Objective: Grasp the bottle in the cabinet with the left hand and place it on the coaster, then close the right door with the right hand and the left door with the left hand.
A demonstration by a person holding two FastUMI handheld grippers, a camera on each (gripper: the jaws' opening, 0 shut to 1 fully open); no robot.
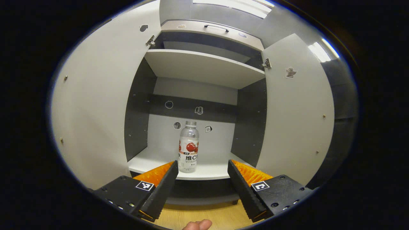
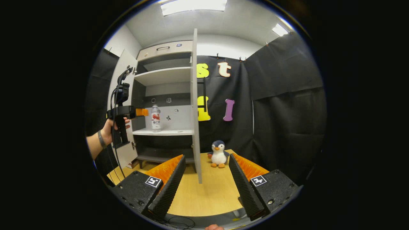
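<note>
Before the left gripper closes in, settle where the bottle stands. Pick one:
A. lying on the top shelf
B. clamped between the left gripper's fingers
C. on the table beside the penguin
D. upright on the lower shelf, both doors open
D: the bottle stands upright on the lower shelf, with the left door and right door swung open and the left gripper open, short of it.

A small toy penguin [image 2: 219,154] stands upright on the wooden table [image 2: 207,195] just below the middle of the right gripper view, facing the camera. Behind it hangs black cloth [image 2: 284,108], filling the right half of the frame. Bright ceiling lights [image 2: 193,5] run along the top edge. A thin dark cable [image 2: 179,221] loops at the bottom centre.
</note>
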